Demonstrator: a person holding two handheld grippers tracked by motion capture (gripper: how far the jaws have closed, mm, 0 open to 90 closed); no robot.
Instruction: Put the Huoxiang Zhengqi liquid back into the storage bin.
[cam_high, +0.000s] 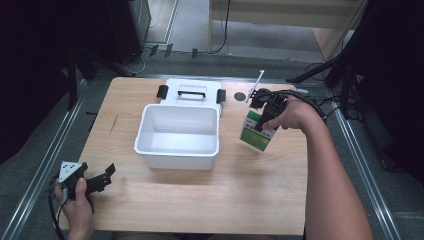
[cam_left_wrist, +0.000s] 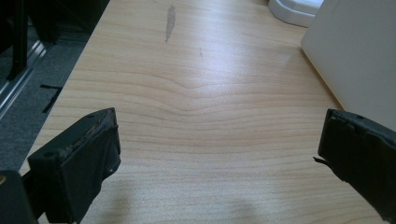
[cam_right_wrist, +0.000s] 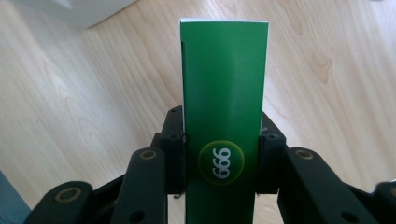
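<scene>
A green and white carton (cam_high: 257, 131) hangs tilted over the table's right half, to the right of the white bin (cam_high: 145, 127). My right gripper (cam_high: 263, 121) is shut on it from above. In the right gripper view both black jaws press the narrow green sides of the carton (cam_right_wrist: 224, 93), which bears a round logo, above the wood. My left gripper (cam_high: 102, 179) rests at the table's front left corner, held by a hand. Its jaws stand wide apart over bare wood in the left gripper view, with nothing between its fingertips (cam_left_wrist: 88, 144).
The bin's lid (cam_high: 172, 89) with a black handle and clips lies flat behind it. A white stick-like object (cam_high: 255, 86) lies at the back right. A dark streak (cam_left_wrist: 170, 21) marks the wood left of the bin wall (cam_left_wrist: 359, 56). Cables and tripod legs (cam_high: 345, 75) stand at the right.
</scene>
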